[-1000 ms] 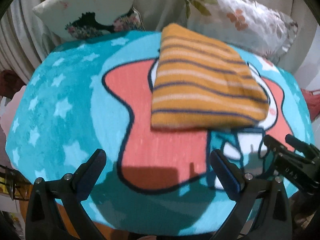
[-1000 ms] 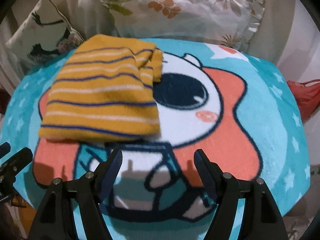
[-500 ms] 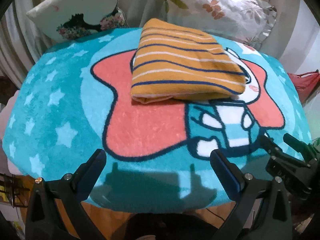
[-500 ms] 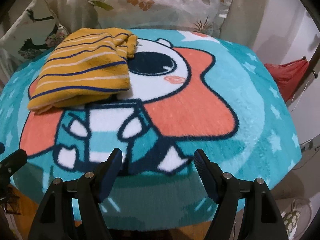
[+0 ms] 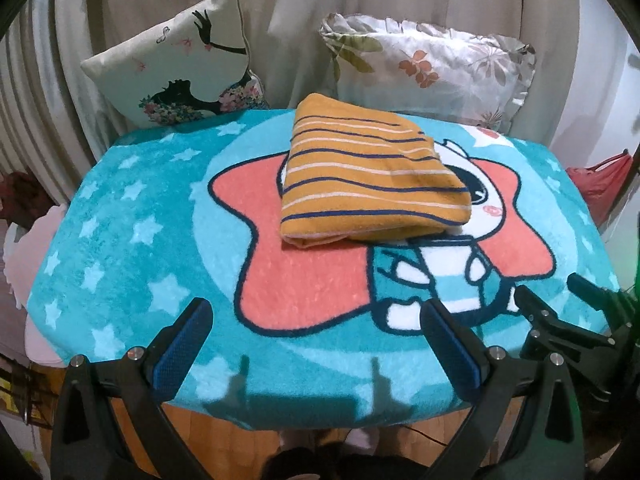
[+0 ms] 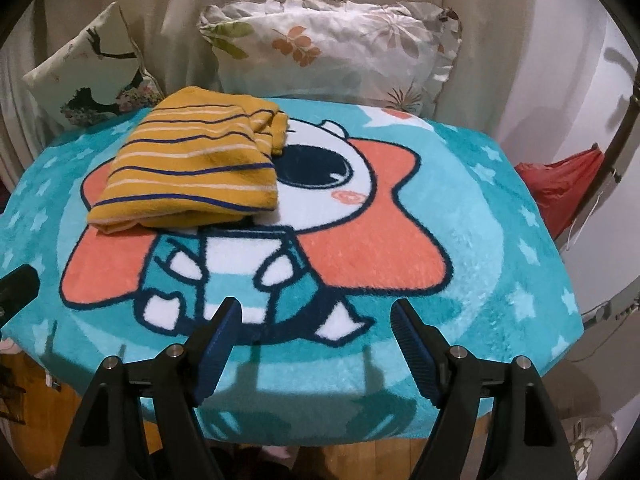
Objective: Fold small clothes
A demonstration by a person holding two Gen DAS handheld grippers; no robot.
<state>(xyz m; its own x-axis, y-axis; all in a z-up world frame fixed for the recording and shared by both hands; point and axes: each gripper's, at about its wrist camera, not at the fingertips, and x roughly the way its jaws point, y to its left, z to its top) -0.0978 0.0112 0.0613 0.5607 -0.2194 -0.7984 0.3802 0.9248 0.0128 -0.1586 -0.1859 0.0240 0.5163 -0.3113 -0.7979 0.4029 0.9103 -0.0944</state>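
The mustard-yellow striped garment (image 5: 368,184) lies folded into a thick rectangle on the far half of a teal blanket (image 5: 132,240), partly covering the head of the cartoon figure (image 6: 304,200) printed there on a coral star. Its navy and cream stripes run across it, and the folded edge faces the cameras; in the right wrist view a smaller folded part sticks out at its far right corner. Nothing touches it. The left hand-held gripper (image 5: 316,340) hangs above the near edge of the blanket with its blue-padded jaws spread wide and nothing between them. The right hand-held gripper (image 6: 316,336) hangs likewise, jaws wide and empty, just to the right of the left one. Behind the blanket two pillows lean against a pale curtain (image 5: 360,0): a silhouette-print pillow (image 5: 176,64) on the left and a leaf-print pillow (image 5: 432,72) on the right. A red bag (image 6: 560,188) sits off the right side.
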